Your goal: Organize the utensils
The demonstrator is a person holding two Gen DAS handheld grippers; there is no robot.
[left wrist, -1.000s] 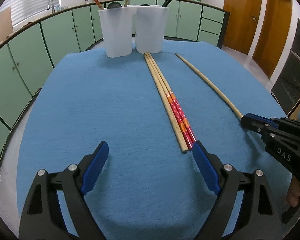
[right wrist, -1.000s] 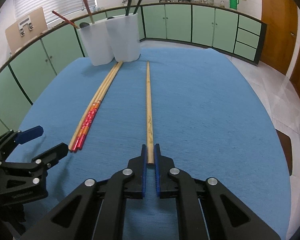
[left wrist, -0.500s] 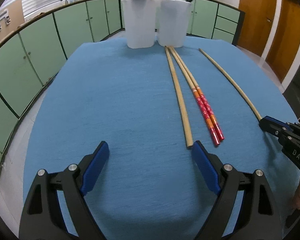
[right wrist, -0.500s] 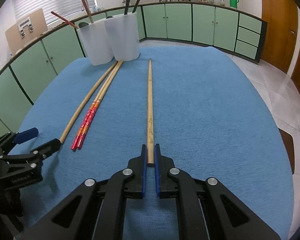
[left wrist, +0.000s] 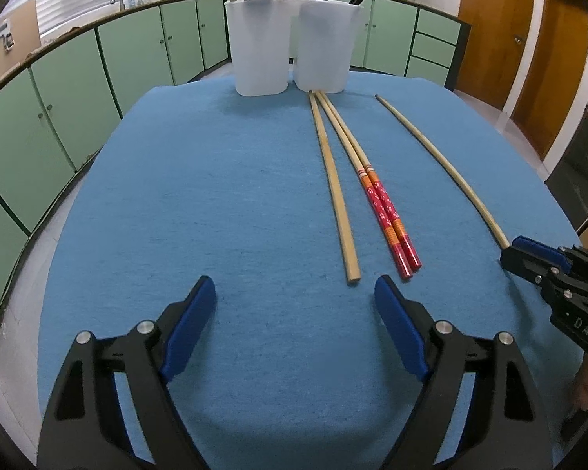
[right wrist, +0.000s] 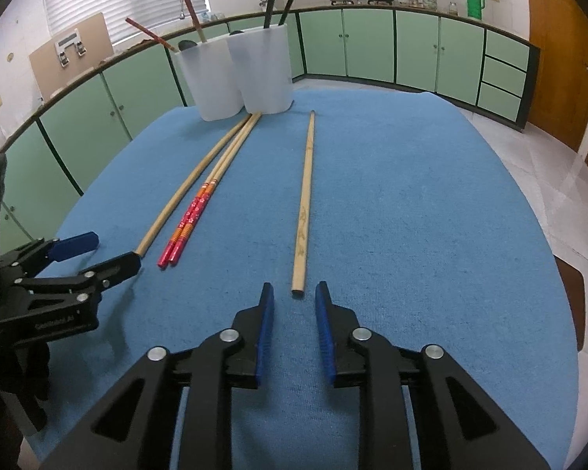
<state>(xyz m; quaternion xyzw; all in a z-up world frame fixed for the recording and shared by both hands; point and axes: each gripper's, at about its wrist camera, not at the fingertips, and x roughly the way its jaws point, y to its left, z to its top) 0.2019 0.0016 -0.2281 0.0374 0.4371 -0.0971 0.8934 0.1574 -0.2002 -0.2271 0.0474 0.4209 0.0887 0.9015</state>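
The right gripper (right wrist: 292, 297) has just been opening, and its blue fingers (right wrist: 265, 315) now stand a little apart on either side of the near tip of a plain bamboo chopstick (right wrist: 305, 203), not pressing it; the stick lies flat on the blue surface (right wrist: 431, 215), pointing away toward two white plastic holders (right wrist: 251, 74). Over on the other side, the left gripper (left wrist: 294, 301) hangs wide open above the cloth, nothing between its fingers (left wrist: 194, 325). Just ahead of it lies a second bamboo chopstick (left wrist: 335, 192), and right beside that a pair of red-patterned chopsticks (left wrist: 384, 203) side by side, far ends at the foot of the holders. More chopsticks stand upright inside those holders.
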